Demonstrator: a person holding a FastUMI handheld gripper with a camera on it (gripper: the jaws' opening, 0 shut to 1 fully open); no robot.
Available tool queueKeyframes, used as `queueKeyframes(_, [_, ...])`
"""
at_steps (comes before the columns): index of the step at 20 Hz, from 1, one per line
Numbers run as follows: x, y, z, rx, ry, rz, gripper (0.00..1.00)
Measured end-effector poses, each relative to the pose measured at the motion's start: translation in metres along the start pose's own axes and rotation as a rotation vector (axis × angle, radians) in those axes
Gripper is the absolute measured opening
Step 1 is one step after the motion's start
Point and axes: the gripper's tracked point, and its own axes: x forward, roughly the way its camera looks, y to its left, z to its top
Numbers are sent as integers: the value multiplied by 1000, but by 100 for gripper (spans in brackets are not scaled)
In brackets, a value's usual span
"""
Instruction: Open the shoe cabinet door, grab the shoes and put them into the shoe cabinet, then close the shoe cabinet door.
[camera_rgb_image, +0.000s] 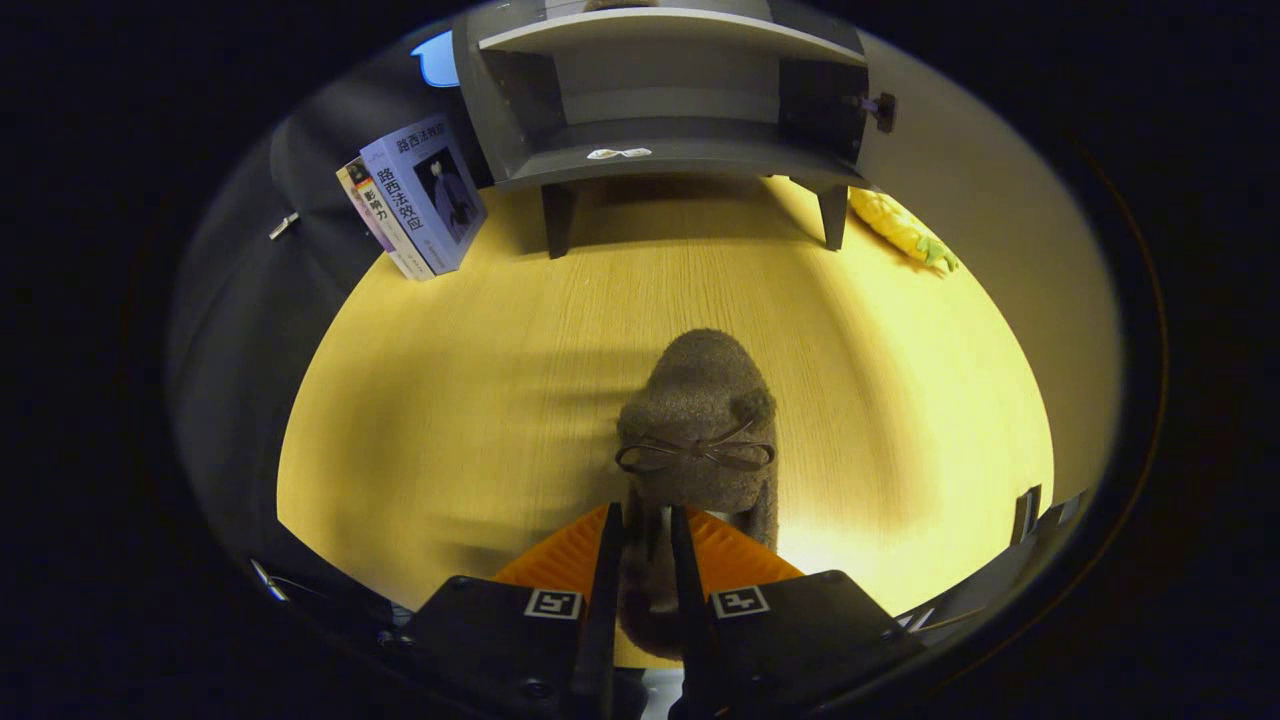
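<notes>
A fuzzy brown shoe (700, 420) with a thin bow across its top hangs just ahead of my fingers, toe pointing away. My gripper (645, 530) is shut on the shoe's heel edge, which is pinched between both fingers. Beyond it, at the far end of the wooden table (450, 400), stands the grey shoe cabinet (660, 150) on short legs. Its door (870, 100) is swung open to the right, and the lower compartment looks dark and bare, with a small white sticker on its front lip.
Two books (420, 200) lean upright left of the cabinet. A yellow corn-like toy (900, 230) lies on the table by the cabinet's right leg. Dark booth cloth surrounds the table on both sides.
</notes>
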Motion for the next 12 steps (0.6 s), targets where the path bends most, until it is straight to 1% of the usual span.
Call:
queueKeyframes(3, [8, 1, -4, 30, 18, -3, 33])
queueKeyframes(6, [19, 2, -6, 23, 33, -8, 31])
queueKeyframes(8, [26, 3, -1, 19, 18, -9, 31])
queueKeyframes(12, [44, 0, 14, 54, -14, -15, 30])
